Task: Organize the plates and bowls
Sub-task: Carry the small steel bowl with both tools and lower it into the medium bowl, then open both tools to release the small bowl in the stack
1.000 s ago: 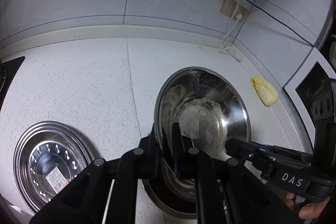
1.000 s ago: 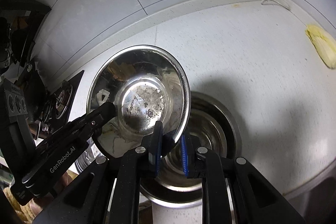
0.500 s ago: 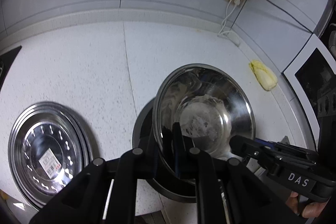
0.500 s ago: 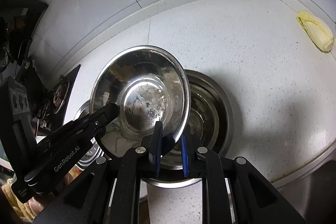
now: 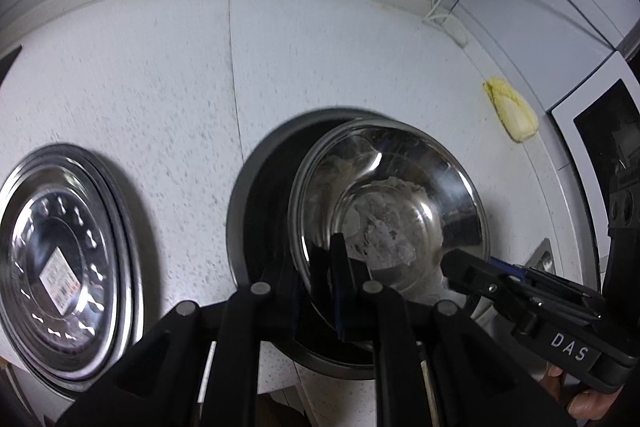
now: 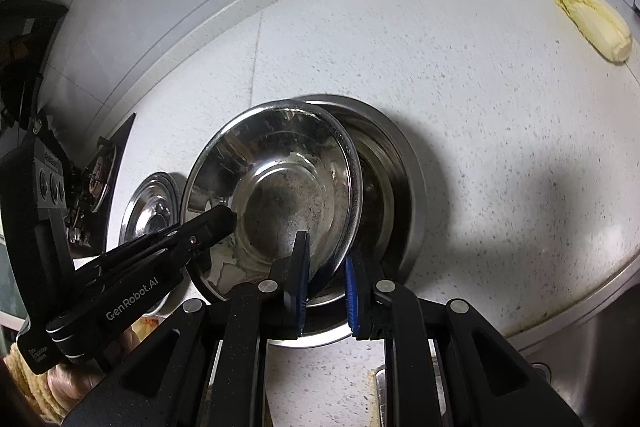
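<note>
Left wrist view: "DAS" is showing in white on the right claw (image 5: 460, 267) at 4 o'clock. The left claw (image 5: 324, 267) is gripping the near rim of the small bowl (image 5: 392, 211), its fingers nearly together, one inside and one outside. The small bowl is tilting over the big bowl (image 5: 256, 211) on the worktop (image 5: 160, 67). A labelled plate (image 5: 60, 267) is lying at 9 o'clock.

Right wrist view: "GenRobot.AI" is reading along the left claw (image 6: 224, 223) at 8 o'clock. The right claw (image 6: 326, 287) is clamping the small bowl's (image 6: 280, 187) rim between blue pads (image 6: 351, 291).
</note>
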Demonstrator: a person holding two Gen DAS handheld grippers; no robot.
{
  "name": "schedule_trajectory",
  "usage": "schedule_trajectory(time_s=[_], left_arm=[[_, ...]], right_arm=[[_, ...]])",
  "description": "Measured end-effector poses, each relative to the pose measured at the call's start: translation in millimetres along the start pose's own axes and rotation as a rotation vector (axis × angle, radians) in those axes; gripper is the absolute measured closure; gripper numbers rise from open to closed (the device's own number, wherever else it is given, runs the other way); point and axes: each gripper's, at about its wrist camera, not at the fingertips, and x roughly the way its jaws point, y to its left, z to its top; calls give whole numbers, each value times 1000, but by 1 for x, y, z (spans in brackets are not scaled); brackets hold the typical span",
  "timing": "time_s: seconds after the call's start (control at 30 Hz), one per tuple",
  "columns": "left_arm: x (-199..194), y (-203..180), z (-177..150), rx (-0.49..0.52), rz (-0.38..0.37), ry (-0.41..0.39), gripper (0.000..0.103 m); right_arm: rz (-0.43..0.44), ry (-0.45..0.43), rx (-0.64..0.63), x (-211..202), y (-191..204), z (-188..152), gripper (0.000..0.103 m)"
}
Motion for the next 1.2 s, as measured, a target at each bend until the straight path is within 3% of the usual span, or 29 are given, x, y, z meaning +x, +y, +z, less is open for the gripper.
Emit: schedule_trajectory(time_s=[0.67, 0.87, 1.2], left_arm=[[4, -3, 7, 21, -1, 12, 87], [1, -3, 9, 34, 12, 4, 79], [-25, 7, 16, 61, 40, -74, 76]], right_arm=[[-2, 11, 33, 6, -7, 0, 89], [-24, -15, 39, -1, -7, 1, 87], [-55, -65, 13, -19, -6, 1, 85]])
